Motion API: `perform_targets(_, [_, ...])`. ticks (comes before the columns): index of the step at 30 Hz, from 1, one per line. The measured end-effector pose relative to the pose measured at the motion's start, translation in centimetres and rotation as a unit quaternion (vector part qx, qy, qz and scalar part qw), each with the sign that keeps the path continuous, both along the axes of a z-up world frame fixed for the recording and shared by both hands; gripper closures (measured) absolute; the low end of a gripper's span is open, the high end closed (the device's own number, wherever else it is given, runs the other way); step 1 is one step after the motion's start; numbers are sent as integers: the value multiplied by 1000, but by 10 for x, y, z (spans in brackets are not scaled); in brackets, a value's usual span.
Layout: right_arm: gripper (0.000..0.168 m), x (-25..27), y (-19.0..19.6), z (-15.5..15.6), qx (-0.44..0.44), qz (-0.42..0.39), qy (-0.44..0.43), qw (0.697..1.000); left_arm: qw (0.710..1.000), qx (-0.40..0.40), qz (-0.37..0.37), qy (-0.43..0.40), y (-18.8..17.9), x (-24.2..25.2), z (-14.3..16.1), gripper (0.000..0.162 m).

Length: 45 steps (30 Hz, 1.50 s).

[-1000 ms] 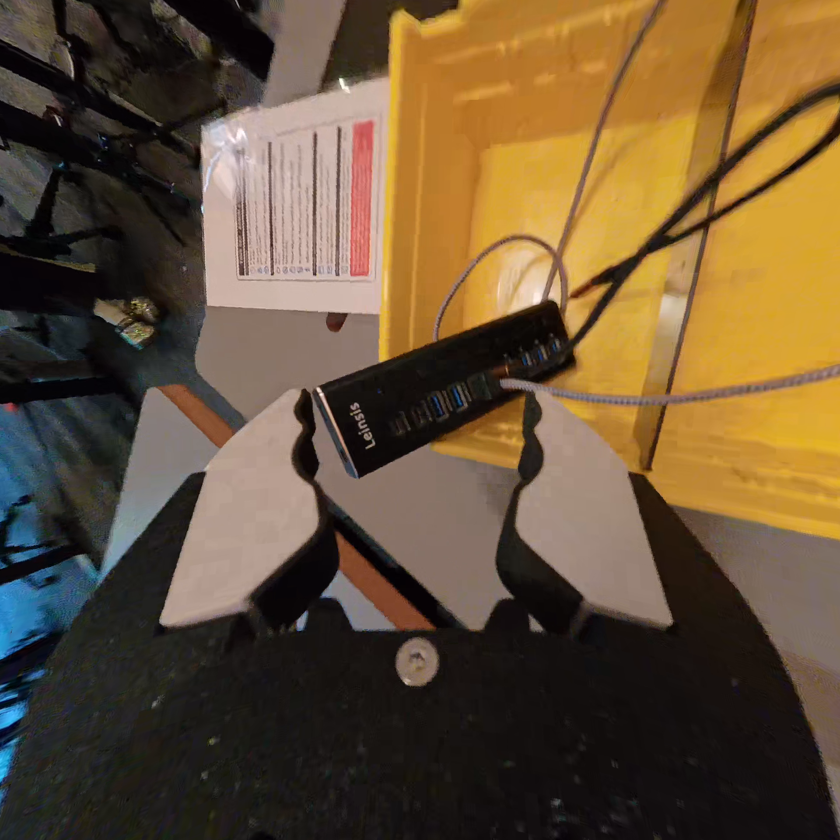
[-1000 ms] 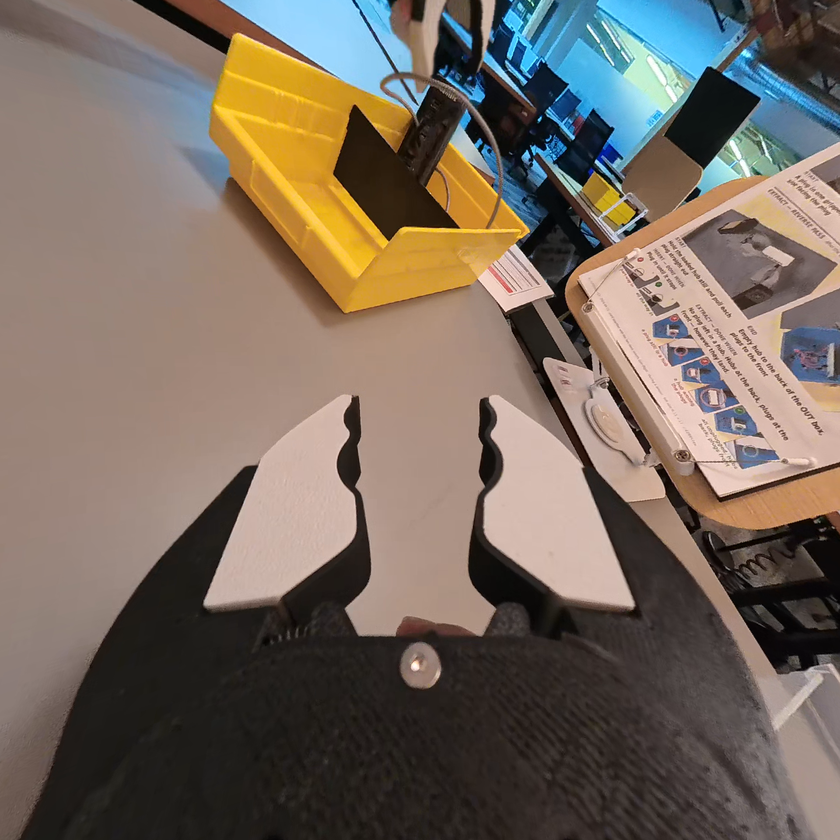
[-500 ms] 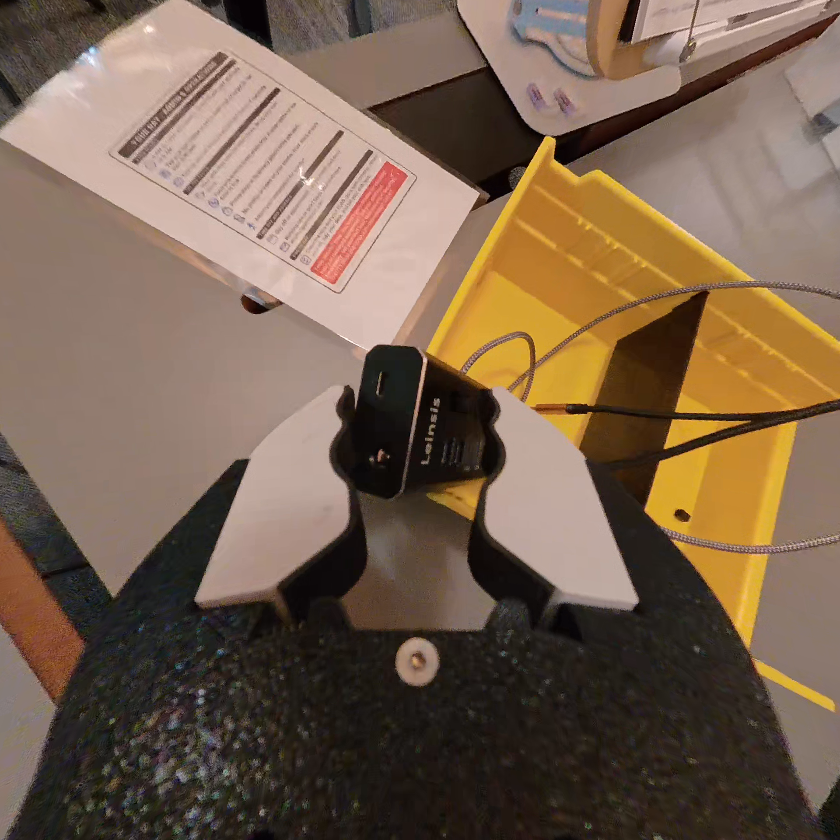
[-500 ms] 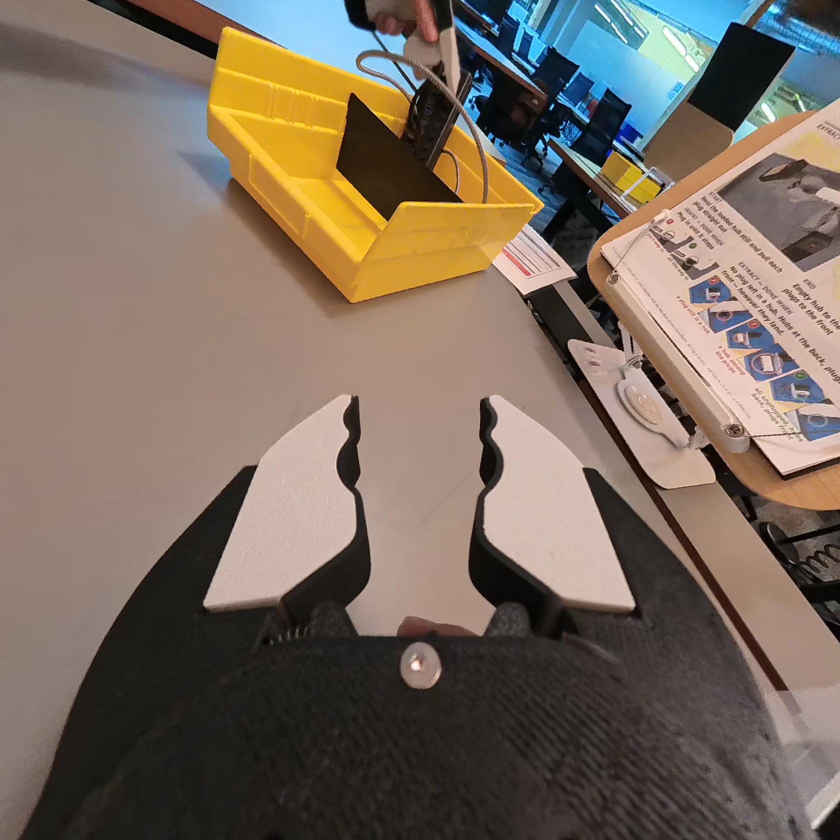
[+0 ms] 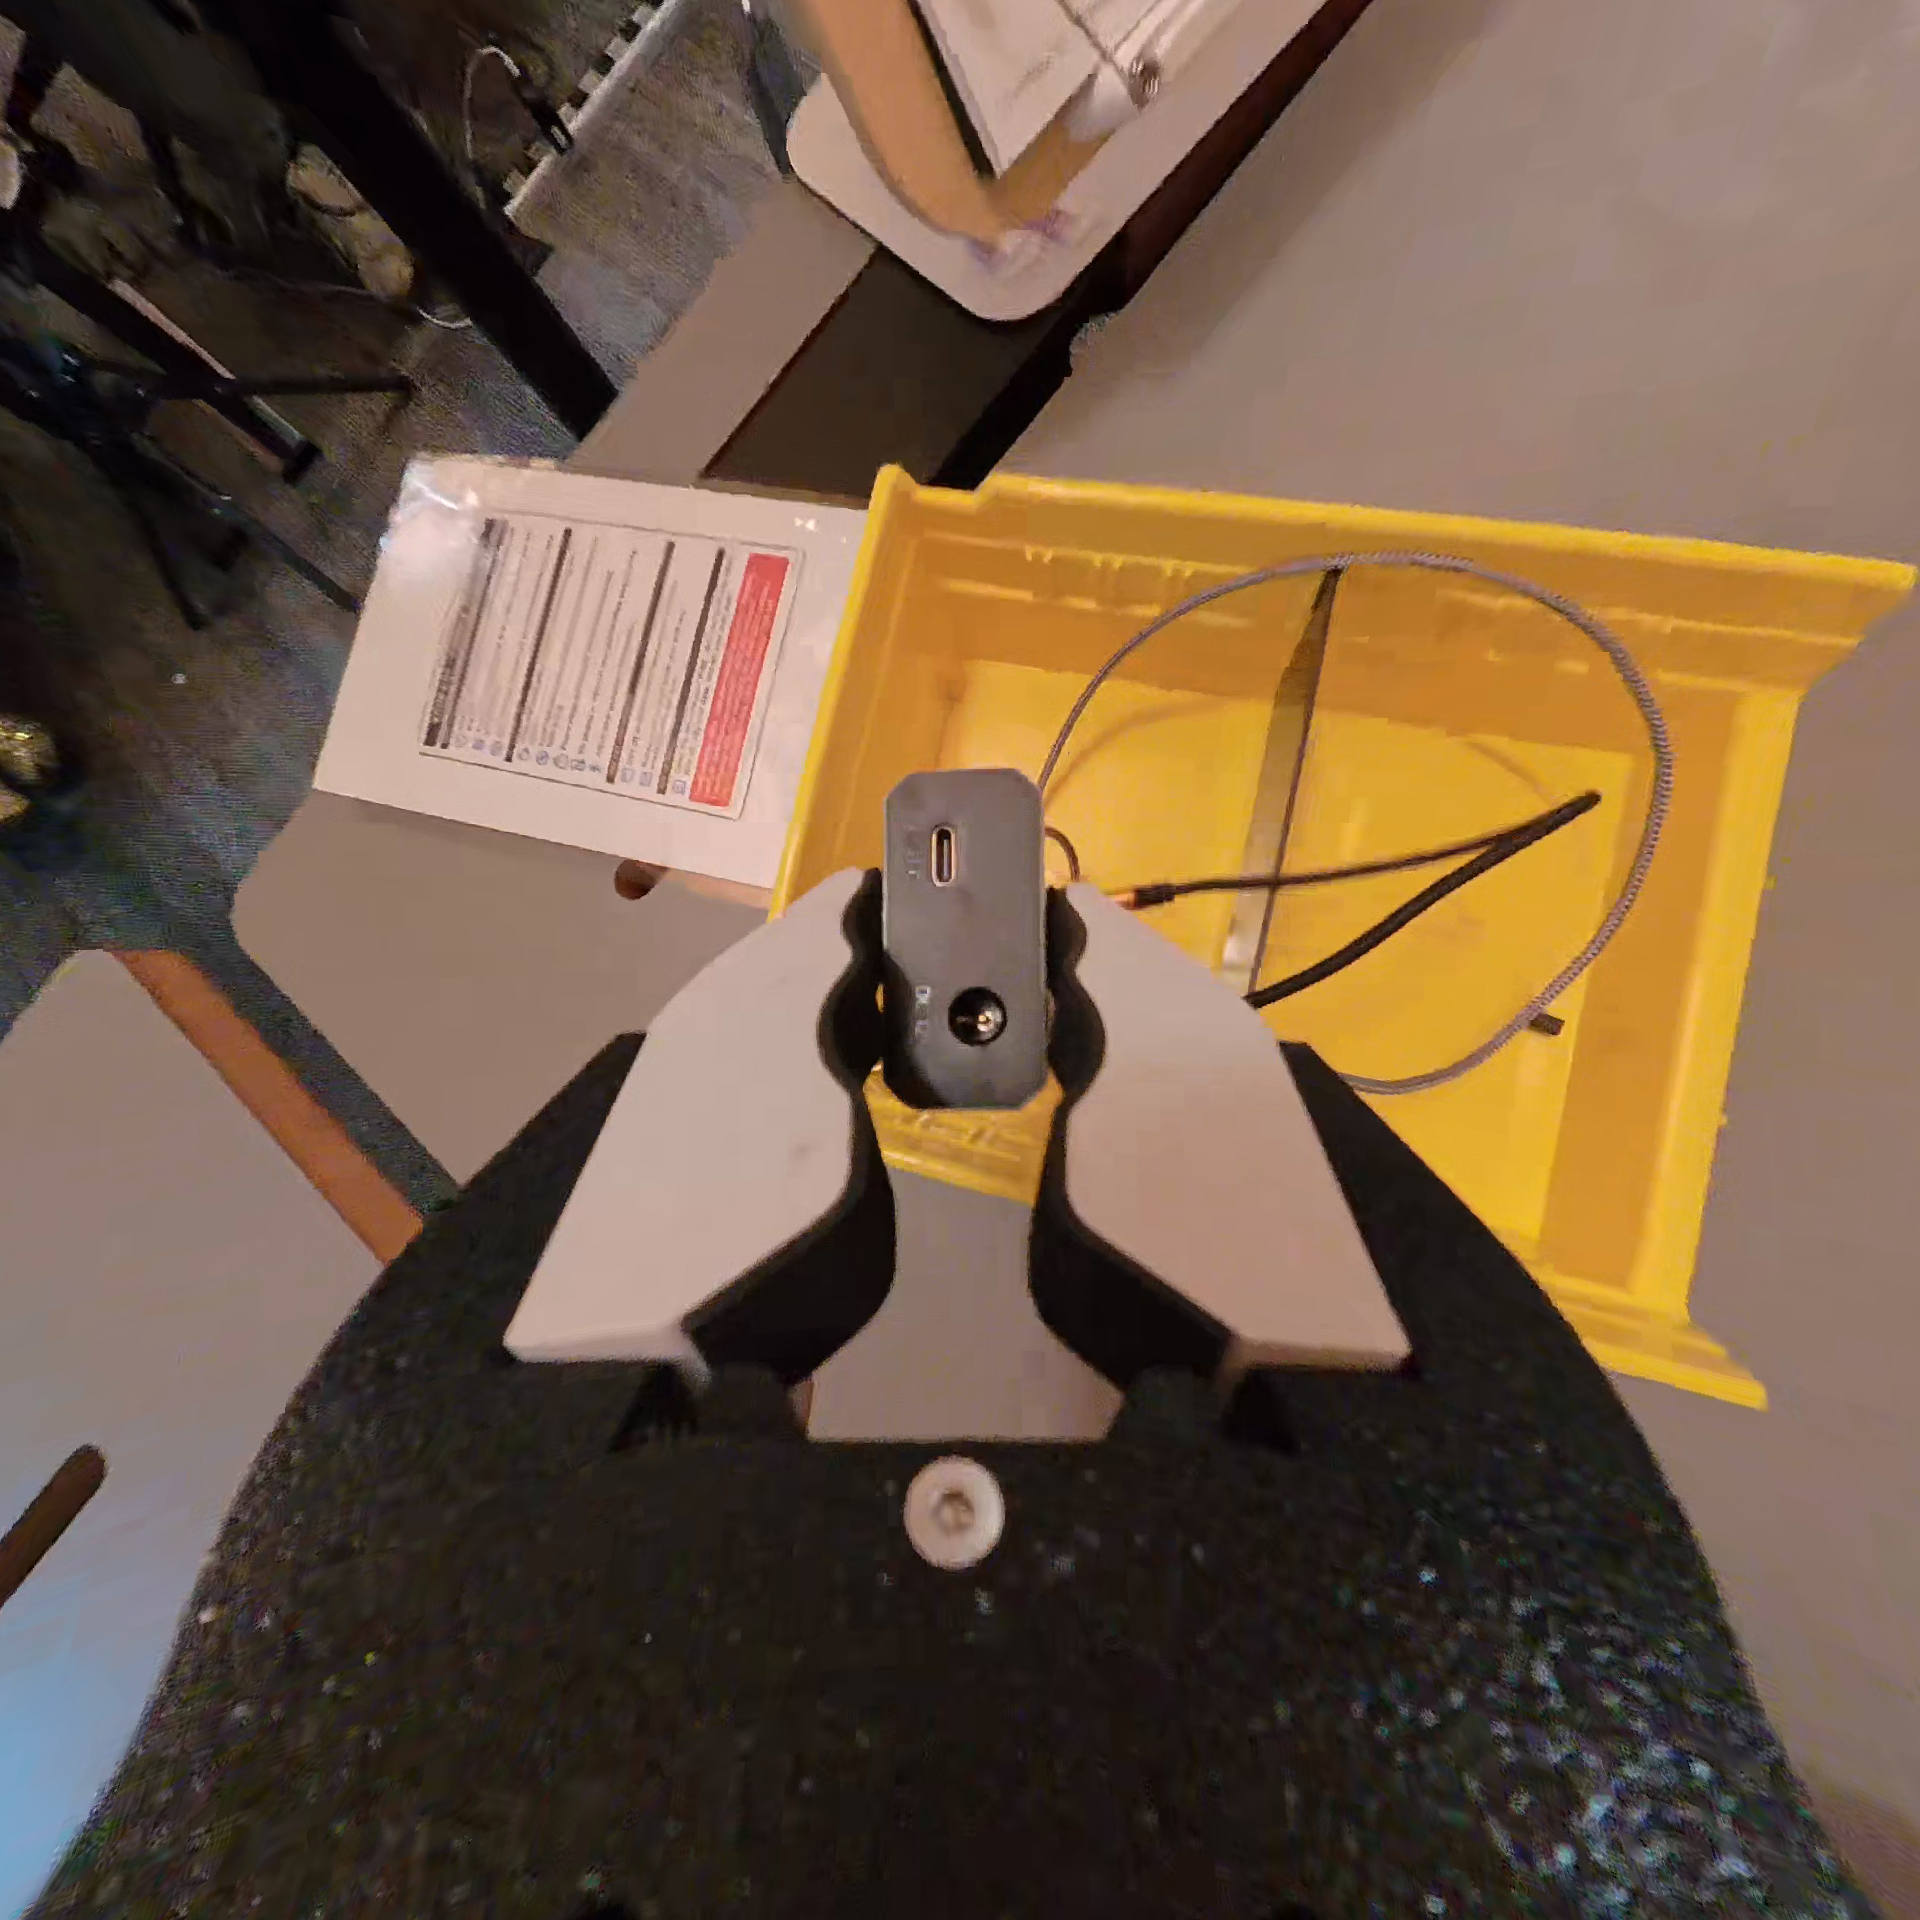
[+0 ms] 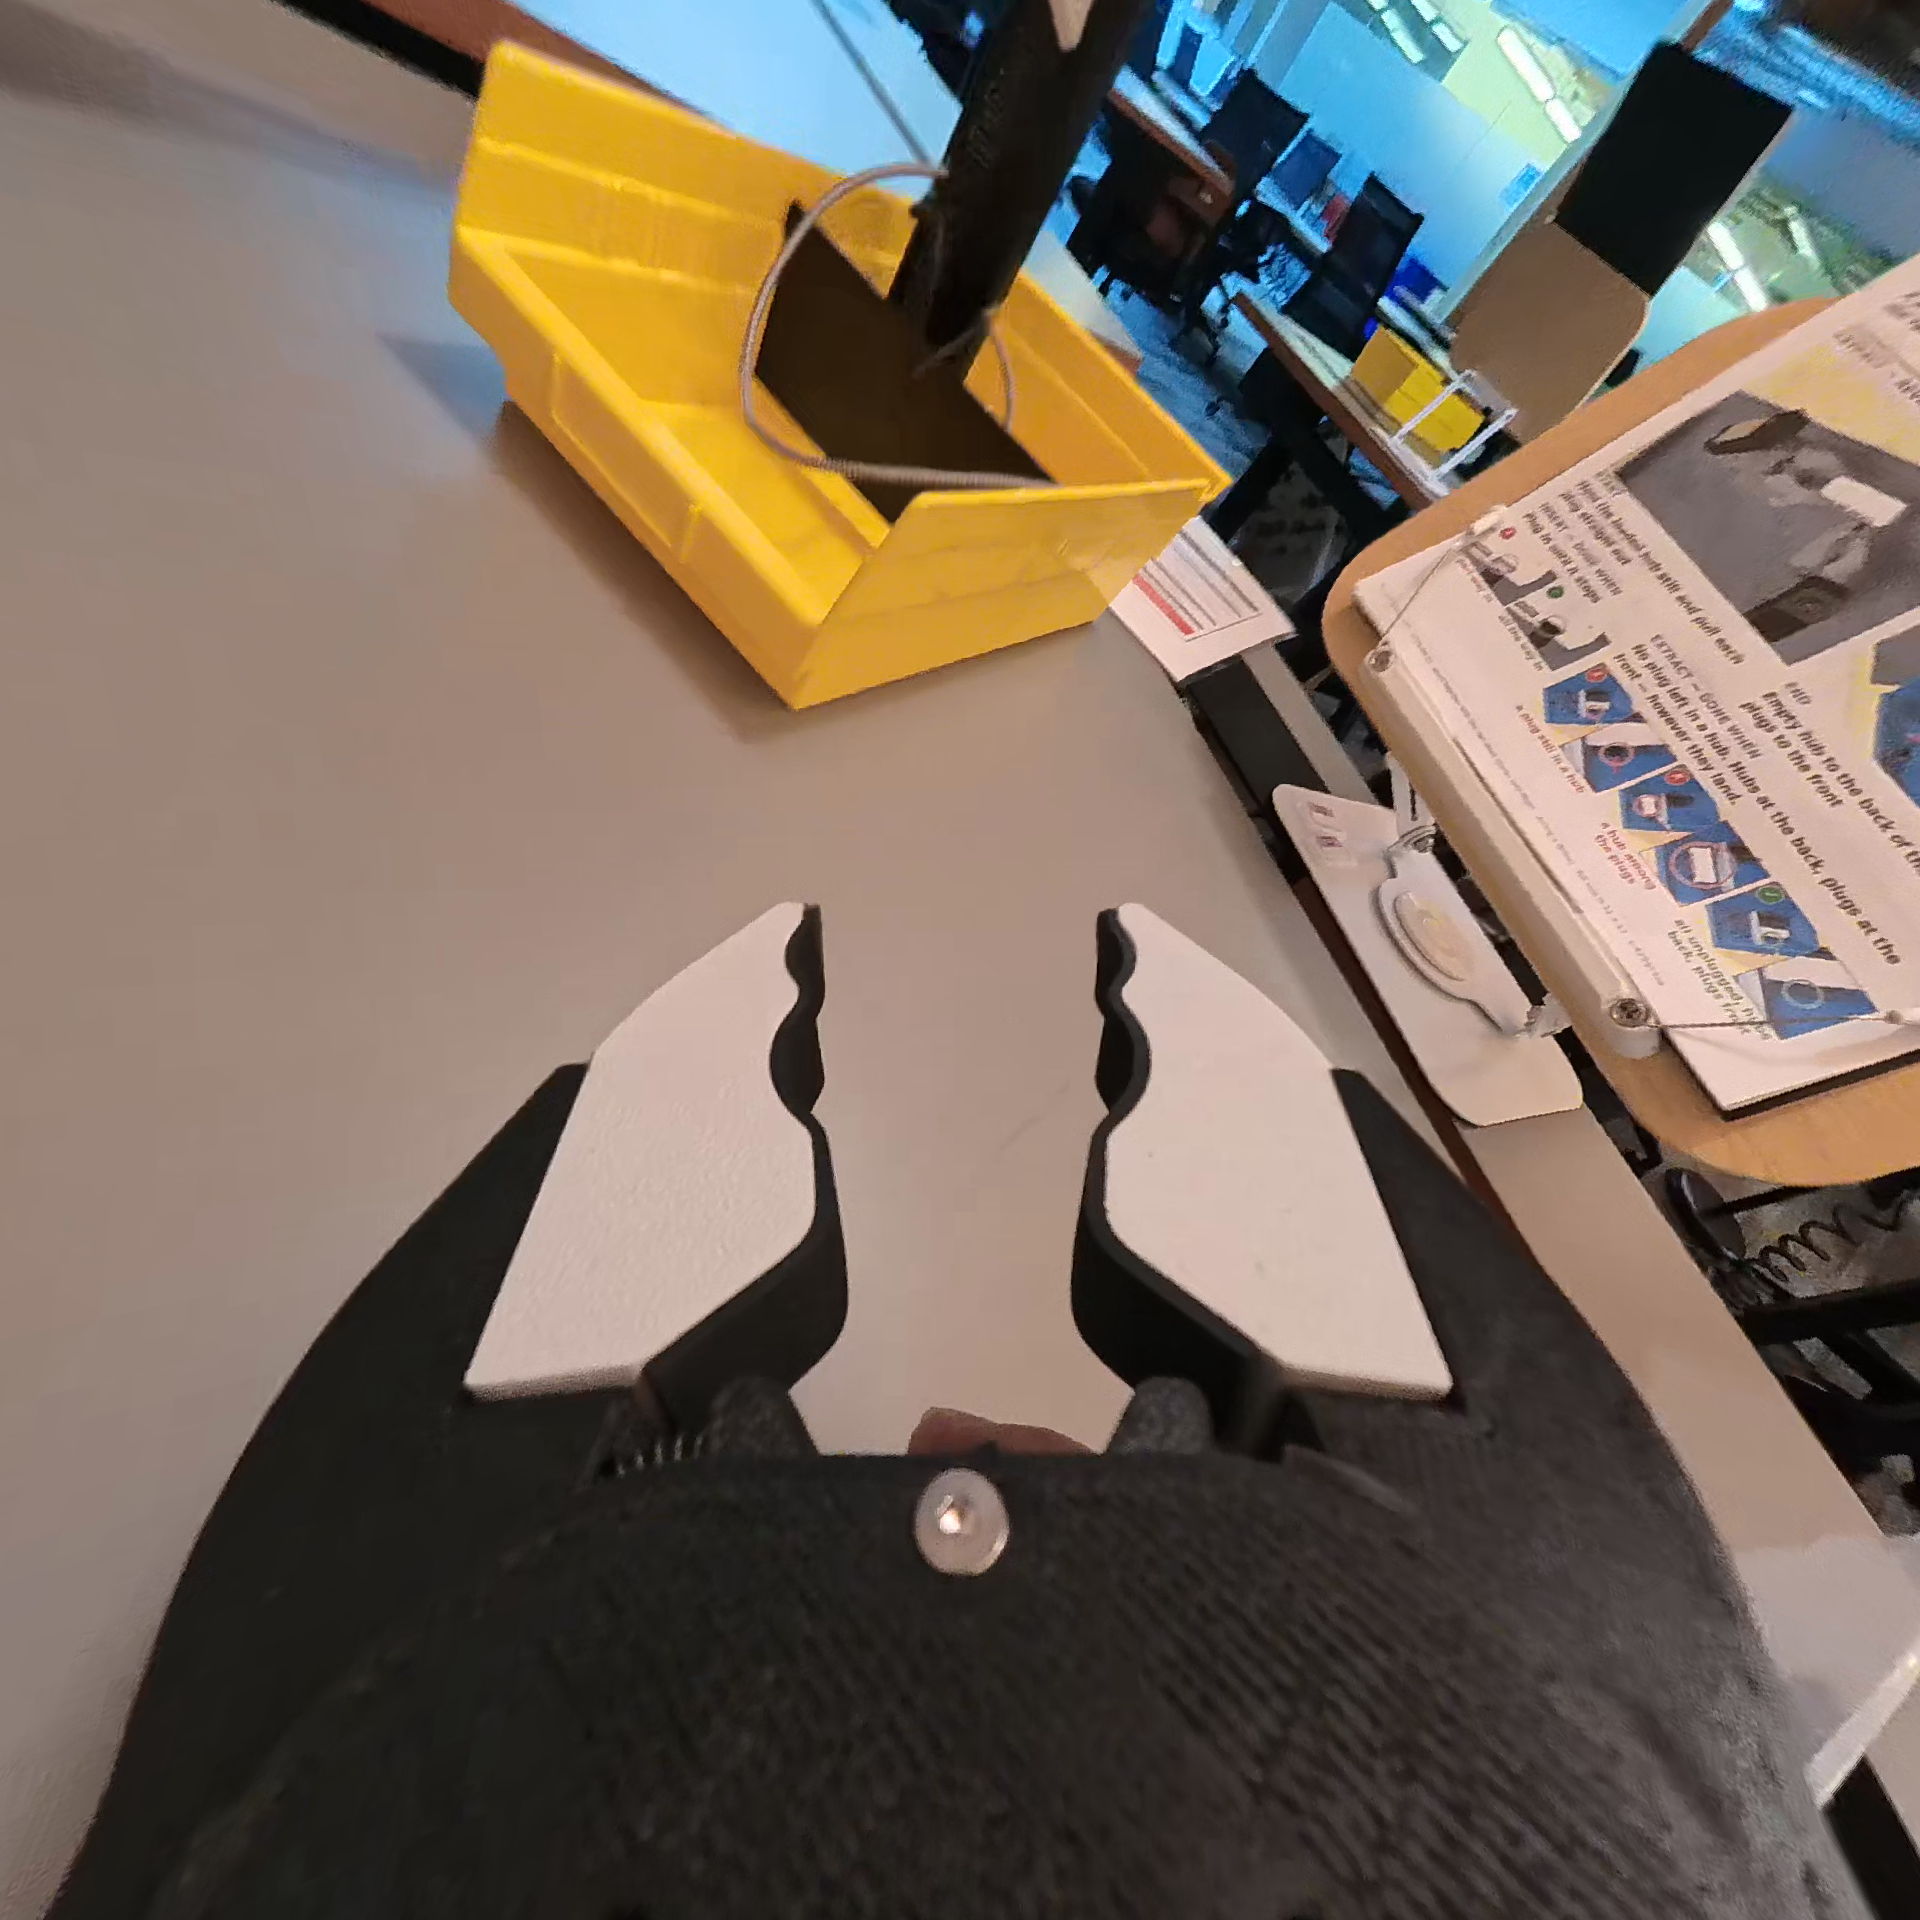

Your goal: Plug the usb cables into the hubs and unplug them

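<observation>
On the far left of the grey table (image 5: 436, 956) lies a white printed sheet (image 5: 592, 675) with a red block on it. It sits flat, just beside the yellow bin (image 5: 1621, 1143). Some of the sheet hangs past the table edge.

Next comes the left gripper (image 5: 961, 935). Its two grey fingers (image 5: 748, 1122) are squeezed in tight on a black USB hub (image 5: 961, 935). The hub stands on end above the bin, held up in the air. One short end faces the camera, with a small oval port near the top and a round socket lower down.

A grey braided cable (image 5: 1621, 665) makes a big loop over the bin and its far end is hidden behind the hub. A thin black cable (image 5: 1455, 862) with a coppery tip bends across the bin too. Both hang over a dark divider (image 5: 1288, 727) that splits the bin into two parts.

Farther right, the right gripper (image 6: 958, 935) hangs low over the bare table, well apart from the bin. Its fingers are spread wide with nothing between them. From that side the hub (image 6: 997, 156) shows as a dark bar that rises from the bin, with the grey cable (image 6: 790, 416) looped below it.

At the far right a wooden stand (image 6: 1455, 561) holds a board of printed pictures (image 6: 1714, 748). A white flat tag (image 6: 1434, 966) lies beside it at the table edge.
</observation>
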State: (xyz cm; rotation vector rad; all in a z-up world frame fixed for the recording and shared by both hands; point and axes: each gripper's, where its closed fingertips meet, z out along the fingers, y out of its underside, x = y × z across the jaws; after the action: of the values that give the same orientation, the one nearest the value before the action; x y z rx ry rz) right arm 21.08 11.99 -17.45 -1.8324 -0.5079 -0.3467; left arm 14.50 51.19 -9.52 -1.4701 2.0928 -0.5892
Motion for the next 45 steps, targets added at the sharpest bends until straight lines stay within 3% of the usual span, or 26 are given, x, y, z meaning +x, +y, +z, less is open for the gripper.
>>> perform_targets(6, [113, -8, 28, 57, 108, -66, 44, 991, 992, 66, 19, -105, -71, 10, 108, 134])
perform_targets(12, [89, -37, 51, 165, 241, -99, -7, 965, 967, 45, 8, -249, -189, 13, 212, 134])
perform_targets(16, [79, -60, 24, 249, 345, -123, -30, 930, 940, 38, -28, -339, -265, 4, 269, 134])
perform_targets(20, [82, -84, -22, 306, 409, -162, -114, 891, 914, 91, -50, -393, -332, -4, 303, 135])
perform_targets(23, [83, -80, -37, 321, 400, -181, -128, 890, 906, 91, -96, -401, -389, -5, 300, 135])
perform_targets(26, [75, -69, -33, 303, 343, -172, -95, 918, 913, 39, -140, -382, -436, 1, 275, 134])
perform_targets(29, [78, -52, -42, 280, 327, -202, -140, 913, 924, -8, -159, -348, -465, 12, 239, 134])
perform_targets(32, [99, -28, -48, 245, 310, -229, -155, 910, 933, -34, -152, -326, -476, 22, 205, 134])
perform_targets(38, [102, -19, -47, 192, 310, -184, -75, 930, 938, -65, -133, -312, -482, 34, 157, 134])
perform_targets(45, [102, -65, -45, 161, 277, 23, 96, 956, 886, -165, -276, -333, -492, 5, 139, 103])
